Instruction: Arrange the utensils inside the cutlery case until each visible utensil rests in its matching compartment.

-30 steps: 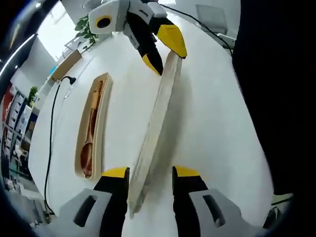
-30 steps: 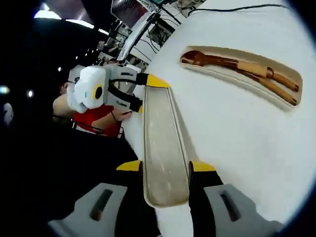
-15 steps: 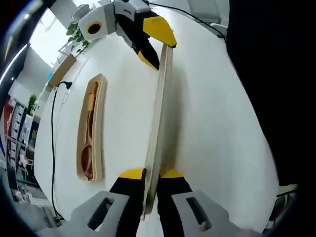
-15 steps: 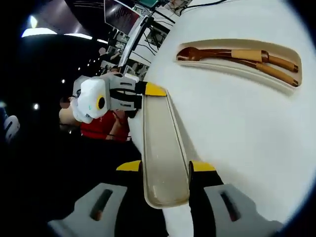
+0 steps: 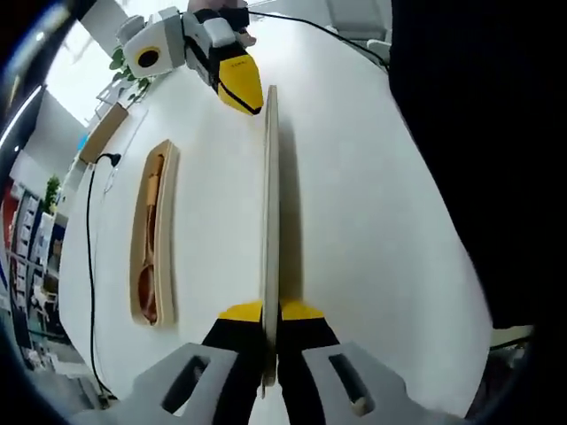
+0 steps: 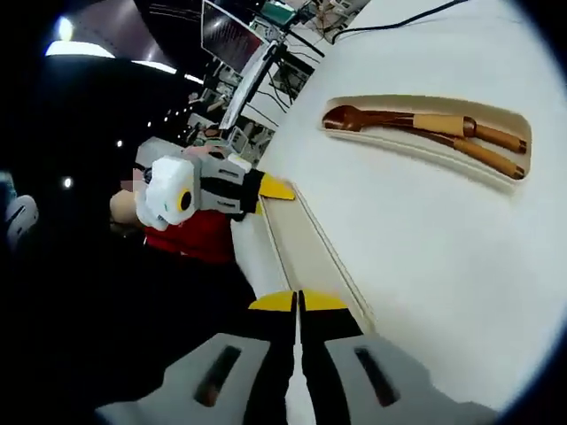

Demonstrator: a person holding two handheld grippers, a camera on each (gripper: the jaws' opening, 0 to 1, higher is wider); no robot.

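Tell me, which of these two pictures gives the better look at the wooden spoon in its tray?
The right gripper view: the wooden spoon lies broadside in the open tray, bowl and handle plain, beside a second wooden utensil. In the left gripper view the tray is seen at a steep slant, so the spoon is just a brown sliver.

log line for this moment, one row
left gripper: shut on lid | right gripper: shut on lid | case: spoon, chopsticks inside

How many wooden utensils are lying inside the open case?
2: a wooden spoon and, beside it, what looks like chopsticks, both in the case. More may be hidden.
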